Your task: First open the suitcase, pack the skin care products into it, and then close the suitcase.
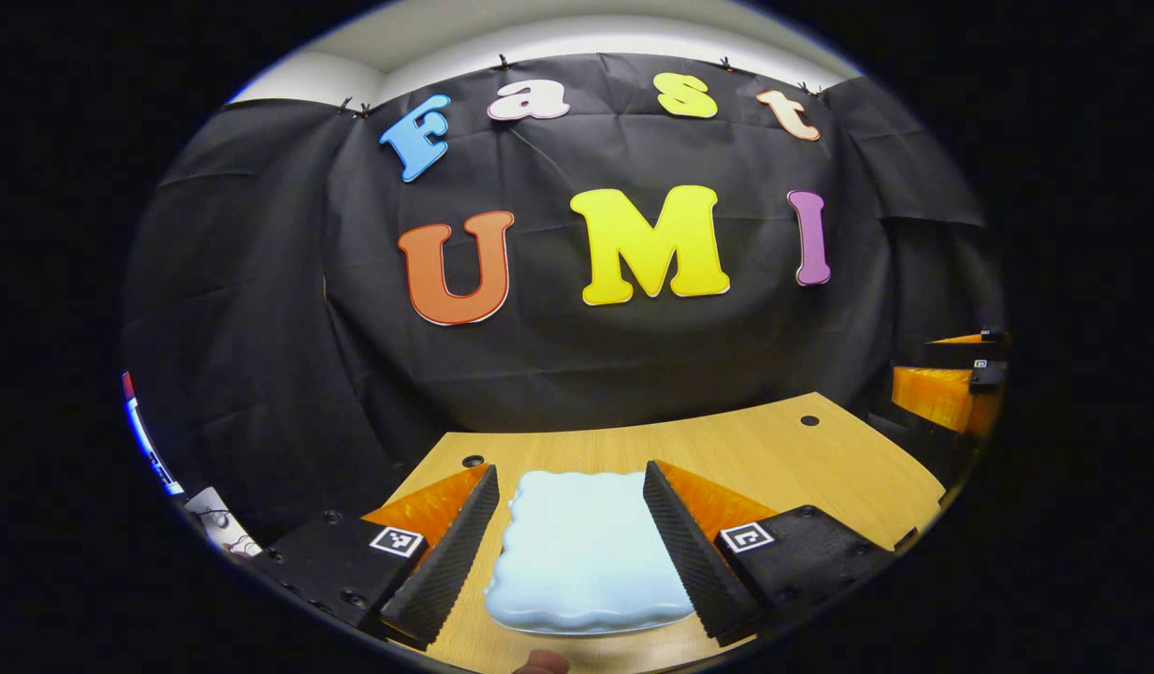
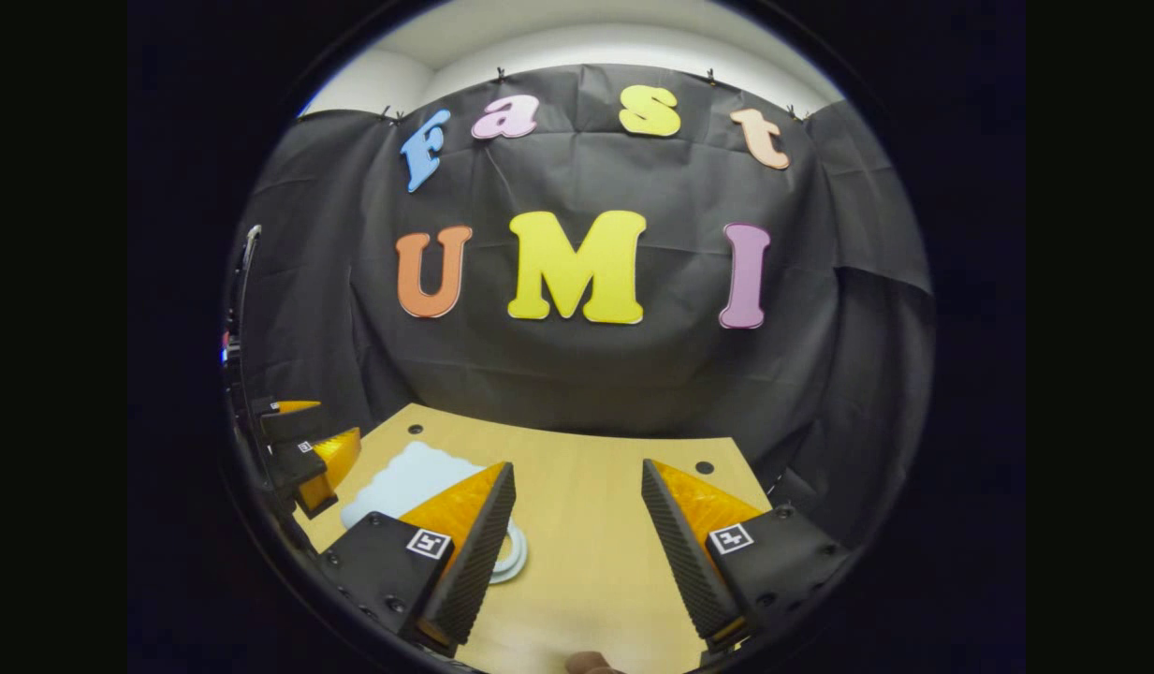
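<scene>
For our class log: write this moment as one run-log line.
suitcase: closed, flat on table | left gripper: open, above it | right gripper: open, over table

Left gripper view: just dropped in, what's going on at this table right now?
A person is holding a gripper in each hand over a wooden table. The left gripper has its jaws open on either side of a pale blue, wavy-edged suitcase lying flat and closed on the table; neither jaw visibly presses it. In the right gripper view, the right gripper hangs open over bare tabletop, with a small white round item partly hidden behind one jaw. The case is not yet opened.
</scene>
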`<action>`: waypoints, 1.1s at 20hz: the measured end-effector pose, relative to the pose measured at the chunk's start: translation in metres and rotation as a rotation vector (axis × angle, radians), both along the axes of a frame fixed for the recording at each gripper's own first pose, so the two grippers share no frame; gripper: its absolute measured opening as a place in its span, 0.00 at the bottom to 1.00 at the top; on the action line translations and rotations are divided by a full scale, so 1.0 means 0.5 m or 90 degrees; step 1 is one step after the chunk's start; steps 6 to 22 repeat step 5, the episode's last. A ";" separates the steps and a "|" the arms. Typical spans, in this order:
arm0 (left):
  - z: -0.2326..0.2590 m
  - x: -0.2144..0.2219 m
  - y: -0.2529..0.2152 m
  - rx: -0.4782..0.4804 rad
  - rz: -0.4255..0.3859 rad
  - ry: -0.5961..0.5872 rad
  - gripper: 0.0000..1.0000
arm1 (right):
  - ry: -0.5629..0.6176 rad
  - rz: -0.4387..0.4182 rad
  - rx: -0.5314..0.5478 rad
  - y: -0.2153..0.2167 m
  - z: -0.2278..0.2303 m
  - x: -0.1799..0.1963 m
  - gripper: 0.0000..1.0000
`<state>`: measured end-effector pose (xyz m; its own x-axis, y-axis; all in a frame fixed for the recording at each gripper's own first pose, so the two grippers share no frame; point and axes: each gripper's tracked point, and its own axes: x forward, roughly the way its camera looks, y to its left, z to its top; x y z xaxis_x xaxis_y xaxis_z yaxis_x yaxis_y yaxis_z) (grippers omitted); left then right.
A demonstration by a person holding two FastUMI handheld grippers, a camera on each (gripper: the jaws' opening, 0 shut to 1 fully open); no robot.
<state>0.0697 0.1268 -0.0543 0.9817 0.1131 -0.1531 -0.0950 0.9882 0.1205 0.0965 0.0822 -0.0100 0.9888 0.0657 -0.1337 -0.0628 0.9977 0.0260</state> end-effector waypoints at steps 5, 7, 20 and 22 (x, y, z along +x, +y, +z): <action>0.015 0.005 0.026 -0.015 0.002 -0.015 0.99 | 0.004 0.002 -0.005 0.028 0.003 0.010 0.81; 0.015 0.005 0.026 -0.015 0.002 -0.015 0.99 | 0.004 0.002 -0.005 0.028 0.003 0.010 0.81; 0.015 0.005 0.026 -0.015 0.002 -0.015 0.99 | 0.004 0.002 -0.005 0.028 0.003 0.010 0.81; 0.015 0.005 0.026 -0.015 0.002 -0.015 0.99 | 0.004 0.002 -0.005 0.028 0.003 0.010 0.81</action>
